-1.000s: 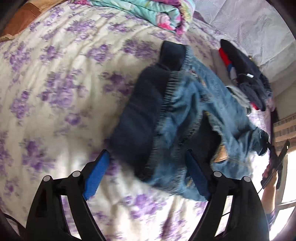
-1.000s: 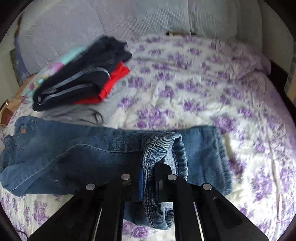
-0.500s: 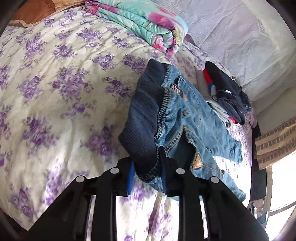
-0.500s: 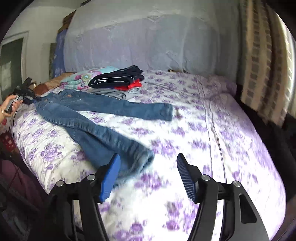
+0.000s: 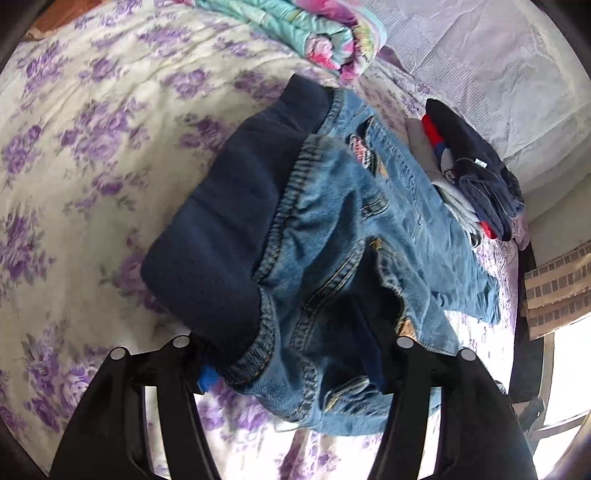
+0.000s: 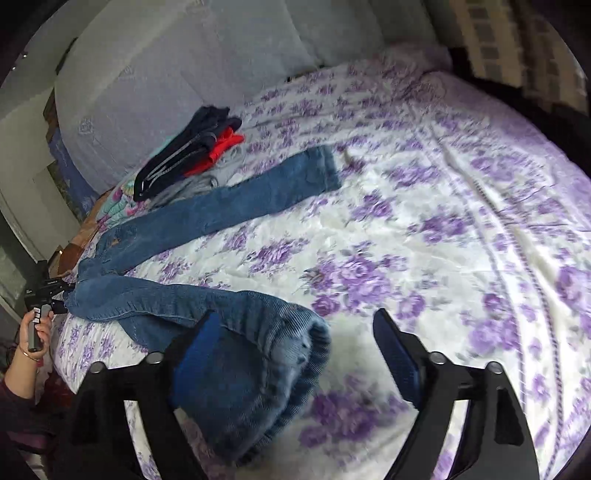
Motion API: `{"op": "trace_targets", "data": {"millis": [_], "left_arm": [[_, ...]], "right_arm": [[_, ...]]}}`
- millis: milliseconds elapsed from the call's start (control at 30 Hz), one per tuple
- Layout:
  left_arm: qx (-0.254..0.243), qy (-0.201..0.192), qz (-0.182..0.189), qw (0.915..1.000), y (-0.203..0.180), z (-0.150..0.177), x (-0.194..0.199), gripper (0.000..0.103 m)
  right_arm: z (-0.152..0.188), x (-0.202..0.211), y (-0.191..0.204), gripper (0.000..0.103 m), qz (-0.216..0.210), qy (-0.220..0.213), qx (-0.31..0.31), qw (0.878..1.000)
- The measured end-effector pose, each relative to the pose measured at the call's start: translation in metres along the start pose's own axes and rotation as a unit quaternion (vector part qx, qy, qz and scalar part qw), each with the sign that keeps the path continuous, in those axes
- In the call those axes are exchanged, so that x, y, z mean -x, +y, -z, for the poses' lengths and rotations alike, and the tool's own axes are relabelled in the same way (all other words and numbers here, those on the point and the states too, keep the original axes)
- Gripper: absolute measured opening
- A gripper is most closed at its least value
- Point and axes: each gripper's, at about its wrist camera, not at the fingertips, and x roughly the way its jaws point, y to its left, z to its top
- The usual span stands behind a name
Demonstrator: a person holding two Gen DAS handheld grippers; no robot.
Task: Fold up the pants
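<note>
At the bottom of the right wrist view, the right claw point(image 6: 295, 350) stands released, its blue pads wide apart, though its jaws have just been closing. The hem of the nearer jeans leg point(image 6: 258, 354) lies bunched between them, against the left pad and clear of the right one, so nothing is pinched yet. That placement suggests the claw is set to take the hem and carry it toward the waist.

In the left wrist view, the left claw point(image 5: 291, 373) straddles the waistband point(image 5: 258, 354) of the jeans point(image 5: 351, 229). Its jaws have just been opening, with the denim between them. The blue pads are mostly hidden under the cloth, so it cannot be told whether they press on it. Holding the waist end would anchor the garment while the other end is moved.

Farther out, the jeans lie spread across the floral bedsheet point(image 6: 424, 229), their two legs splayed apart in a V, the farther leg point(image 6: 258, 195) running up toward a stack of folded clothes point(image 6: 192, 147). A rolled floral blanket point(image 5: 306, 33) sits beyond the waistband. At the left edge of the right wrist view, the person's hand point(image 6: 35, 328) grips the left tool's handle. The fold looks barely begun: the legs are not yet laid together.
</note>
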Motion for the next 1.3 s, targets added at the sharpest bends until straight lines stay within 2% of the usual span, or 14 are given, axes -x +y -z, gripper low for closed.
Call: {"op": "trace_targets", "data": {"millis": [67, 133, 267, 333, 400, 533, 700, 767, 933, 1033, 1167, 1200, 1267, 1300], "left_arm": [[0.012, -0.003, 0.020, 0.9997, 0.002, -0.002, 0.006, 0.026], [0.013, -0.024, 0.039, 0.9989, 0.003, -0.003, 0.024, 0.020], [0.004, -0.046, 0.061, 0.9970, 0.009, 0.004, 0.059, 0.018], [-0.001, -0.028, 0.054, 0.9982, 0.016, 0.012, 0.057, 0.018], [0.000, 0.006, 0.045, 0.9990, 0.028, 0.018, 0.046, 0.019], [0.009, 0.034, 0.051, 0.9981, 0.047, 0.027, 0.036, 0.020], [0.010, 0.033, 0.053, 0.9980, 0.042, 0.024, 0.032, 0.029], [0.008, 0.036, 0.052, 0.9980, 0.036, 0.023, 0.025, 0.041], [0.002, 0.029, 0.046, 0.9985, 0.026, 0.020, 0.014, 0.049], [0.007, 0.029, 0.053, 0.9981, 0.026, 0.020, 0.012, 0.050], [0.012, 0.034, 0.060, 0.9976, 0.027, 0.018, 0.012, 0.050], [0.013, 0.035, 0.061, 0.9975, 0.027, 0.018, 0.012, 0.050], [0.015, 0.034, 0.062, 0.9974, 0.028, 0.018, 0.012, 0.050], [0.016, 0.034, 0.062, 0.9974, 0.027, 0.018, 0.012, 0.050]], "right_arm": [[-0.017, -0.015, 0.016, 0.012, 0.012, 0.022, 0.025, 0.999], [-0.037, 0.017, 0.051, 0.012, 0.021, -0.058, 0.108, 0.992], [-0.028, 0.113, 0.106, 0.015, -0.029, -0.195, 0.275, 0.941], [0.001, 0.134, 0.105, 0.044, -0.042, -0.174, 0.337, 0.924], [0.033, 0.126, 0.085, 0.074, -0.018, -0.109, 0.343, 0.933], [0.089, 0.107, 0.024, 0.074, 0.011, 0.003, 0.235, 0.972], [0.132, 0.128, 0.006, 0.083, -0.069, -0.045, 0.120, 0.989], [0.135, 0.119, 0.001, 0.083, -0.110, -0.044, 0.064, 0.991], [0.136, 0.090, -0.013, 0.083, -0.193, -0.055, -0.078, 0.977], [0.126, 0.069, 0.000, 0.083, -0.247, -0.046, -0.096, 0.963], [0.092, 0.069, 0.004, 0.083, -0.237, -0.072, -0.093, 0.964], [0.083, 0.063, 0.004, 0.082, -0.236, -0.055, -0.099, 0.965], [0.071, 0.038, 0.008, 0.024, -0.258, 0.020, -0.114, 0.959], [0.066, 0.031, 0.014, 0.008, -0.244, 0.039, -0.110, 0.963]]}}
